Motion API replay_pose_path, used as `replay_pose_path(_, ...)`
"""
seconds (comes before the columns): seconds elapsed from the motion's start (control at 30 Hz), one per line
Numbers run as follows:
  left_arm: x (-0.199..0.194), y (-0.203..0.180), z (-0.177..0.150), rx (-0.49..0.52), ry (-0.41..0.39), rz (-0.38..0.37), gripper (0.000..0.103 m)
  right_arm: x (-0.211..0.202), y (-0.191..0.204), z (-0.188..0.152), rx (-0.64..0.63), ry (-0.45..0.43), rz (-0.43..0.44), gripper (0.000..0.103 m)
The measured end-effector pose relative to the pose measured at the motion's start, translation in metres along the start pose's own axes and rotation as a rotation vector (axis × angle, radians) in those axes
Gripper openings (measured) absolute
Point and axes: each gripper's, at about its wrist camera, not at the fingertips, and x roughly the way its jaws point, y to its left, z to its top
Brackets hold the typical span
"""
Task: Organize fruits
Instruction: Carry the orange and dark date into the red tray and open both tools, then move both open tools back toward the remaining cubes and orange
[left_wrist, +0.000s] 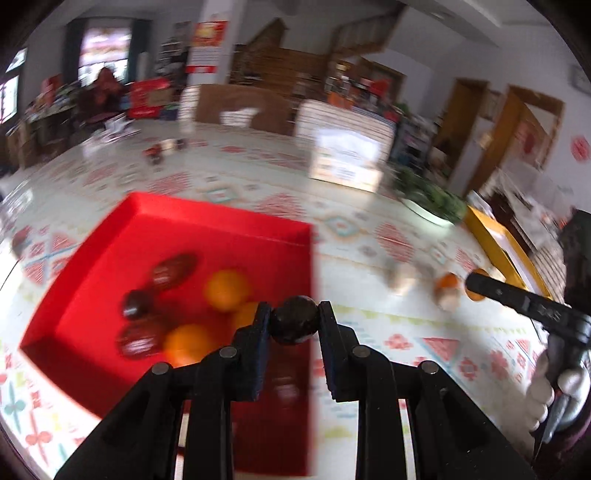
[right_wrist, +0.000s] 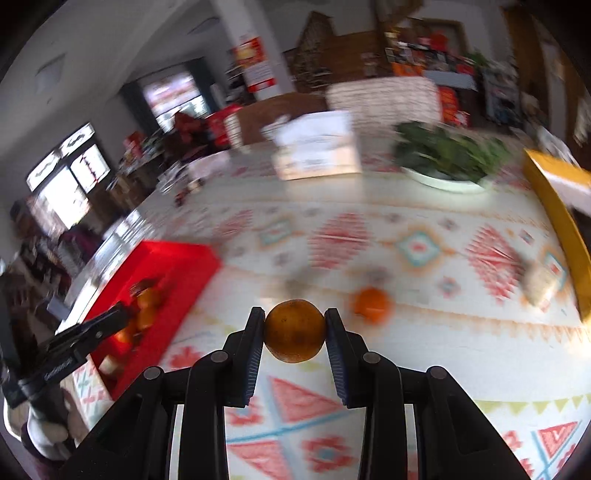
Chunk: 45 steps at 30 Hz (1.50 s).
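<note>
My left gripper is shut on a small dark round fruit, held above the right part of a red tray. The tray holds several oranges and dark fruits. My right gripper is shut on an orange, held above the patterned tablecloth. Another orange lies on the cloth just beyond it. The red tray shows at the left of the right wrist view. The right gripper shows in the left wrist view with the orange at its tip.
A bowl of greens and a white box stand at the table's far side. A yellow tray lies at the right edge. Pale small items lie on the cloth between the trays.
</note>
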Motion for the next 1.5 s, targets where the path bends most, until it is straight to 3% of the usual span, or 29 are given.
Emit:
replay_pose_path(0.13, -0.003, 0.036, -0.003, -0.075, -0.005, 0.05, 0.025, 0.02, 0.054, 0.004, -0.083, 0.032, 0.054, 0.036)
replay_pose_path(0.37, -0.002, 0.071, -0.008, -0.111, -0.005, 0.116, 0.025, 0.068, 0.131, -0.002, -0.193, 0.115, 0.116, 0.036)
replay_pose_path(0.57, -0.001, 0.091, -0.01, -0.133, -0.008, 0.116, 0.025, 0.107, 0.16, -0.01, -0.243, 0.169, 0.095, 0.036)
replay_pose_path(0.73, -0.001, 0.093, -0.008, -0.136, -0.015, 0.115, 0.026, 0.121, 0.169, -0.002, -0.276, 0.148, 0.027, 0.036)
replay_pose_path(0.8, -0.001, 0.092, -0.008, -0.139, -0.016, 0.119, 0.03, 0.123, 0.17, 0.003, -0.282, 0.144, 0.001, 0.036)
replay_pose_path(0.87, -0.003, 0.092, -0.007, -0.142, -0.024, 0.116, 0.048, 0.127, 0.169, 0.006, -0.288, 0.14, -0.035, 0.037)
replay_pose_path(0.93, -0.006, 0.09, -0.006, -0.139, -0.038, 0.123, 0.055, 0.132, 0.168, 0.007, -0.29, 0.137, -0.056, 0.037)
replay_pose_path(1.1, -0.015, 0.088, -0.002, -0.146, -0.06, 0.135, 0.069, 0.128, 0.169, 0.012, -0.3, 0.101, -0.079, 0.038)
replay_pose_path(1.27, -0.021, 0.082, 0.0, -0.154, -0.067, 0.137, 0.084, 0.107, 0.172, 0.017, -0.322, 0.042, -0.079, 0.048)
replay_pose_path(1.5, -0.029, 0.054, 0.002, -0.109, -0.067, 0.198, 0.089, 0.077, 0.16, 0.02, -0.308, -0.017, -0.076, 0.051)
